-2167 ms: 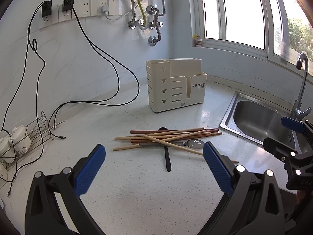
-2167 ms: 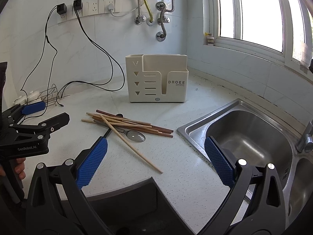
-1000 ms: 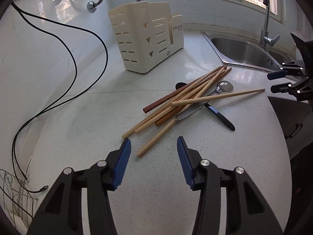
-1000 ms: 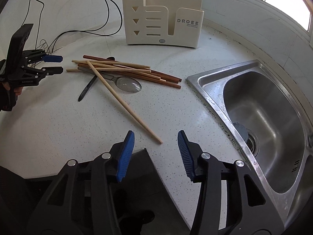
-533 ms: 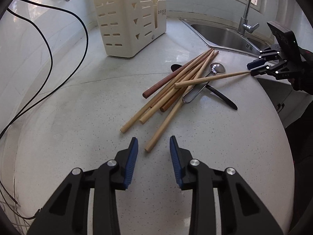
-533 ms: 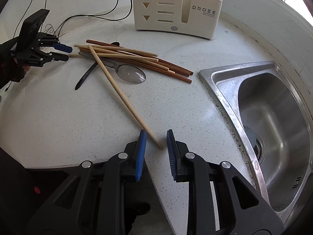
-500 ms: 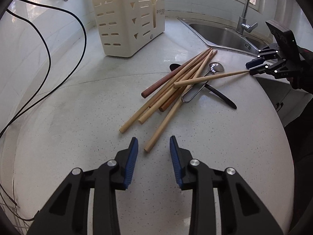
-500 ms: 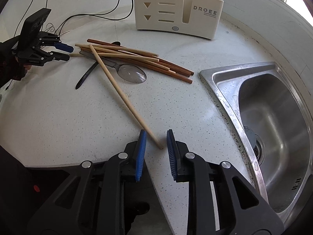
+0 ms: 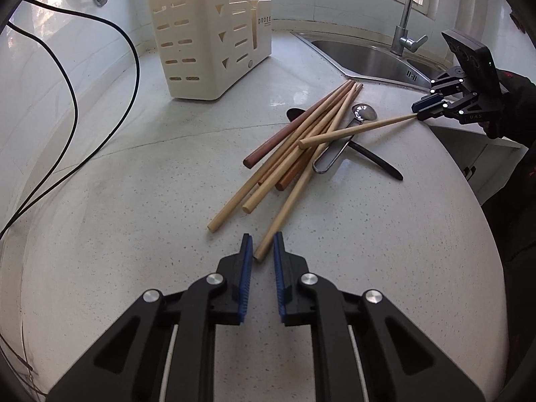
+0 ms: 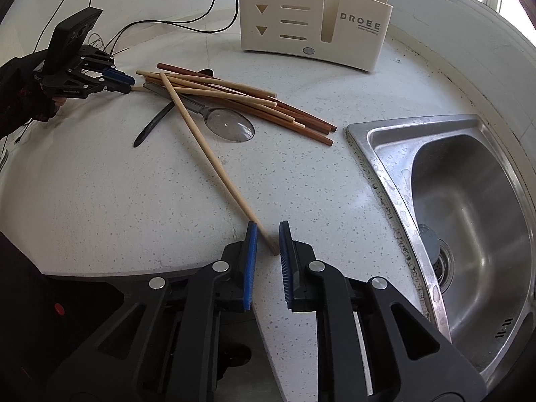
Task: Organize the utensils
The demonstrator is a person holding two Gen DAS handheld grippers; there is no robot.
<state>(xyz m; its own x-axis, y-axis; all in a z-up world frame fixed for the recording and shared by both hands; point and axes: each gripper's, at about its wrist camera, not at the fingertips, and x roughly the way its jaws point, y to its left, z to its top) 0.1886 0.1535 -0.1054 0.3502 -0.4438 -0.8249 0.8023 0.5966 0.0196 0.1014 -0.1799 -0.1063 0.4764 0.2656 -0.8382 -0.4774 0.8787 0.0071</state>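
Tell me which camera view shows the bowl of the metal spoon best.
The right wrist view: the metal spoon shows its whole shiny bowl there, lying clear of the chopsticks. In the left wrist view the spoon is farther off, its bowl small and its handle partly under the chopsticks.

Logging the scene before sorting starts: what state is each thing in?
left gripper: jaws just closing, pale chopstick's end between, not clamped
right gripper: jaws just closing around crossing chopstick's end, not clamped
chopstick pile: lying loose on counter
metal spoon: flat, handle under pile
black spoon: flat, partly under pile
organizer: upright
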